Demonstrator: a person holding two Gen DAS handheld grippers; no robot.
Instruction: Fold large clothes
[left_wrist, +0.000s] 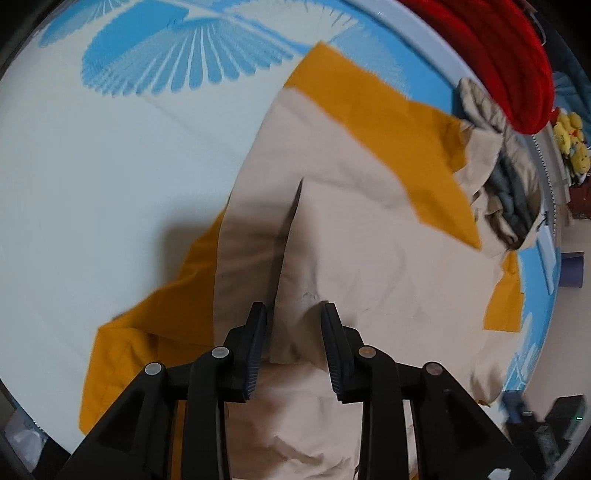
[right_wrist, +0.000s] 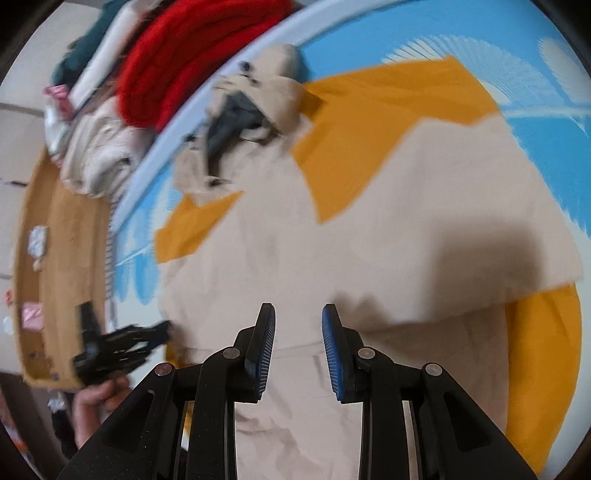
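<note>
beige-and-mustard garment lies dead ahead of both pairs of jaws

the large beige cotton garment with mustard-yellow panels (left_wrist: 369, 236) is spread on a bed sheet printed with blue fan shapes on white (left_wrist: 110, 166). its body runs away from both cameras, hem end nearest the jaws, and a bunched collar or hood end with a grey lining (left_wrist: 506, 199) far off toward the bed's edge. a dark crease or slit runs lengthwise up the beige cloth, straight ahead of the left gripper (left_wrist: 294, 314).

the left gripper's jaws stand apart at a middling gap, right over a small puckered ridge of beige fabric; whether the pads touch it cannot be told. the right gripper (right_wrist: 298, 314) hangs over the garment's near part with its jaws likewise parted and nothing between them; its picture is blurred. in that view the left gripper shows at the garment's left edge, in the person's hand (right_wrist: 96, 402).

judging by this, the left gripper is nearer to a grasp, and any fold would likely go across the long axis. a red knitted blanket (left_wrist: 509, 62) lies beyond the bed.
</note>
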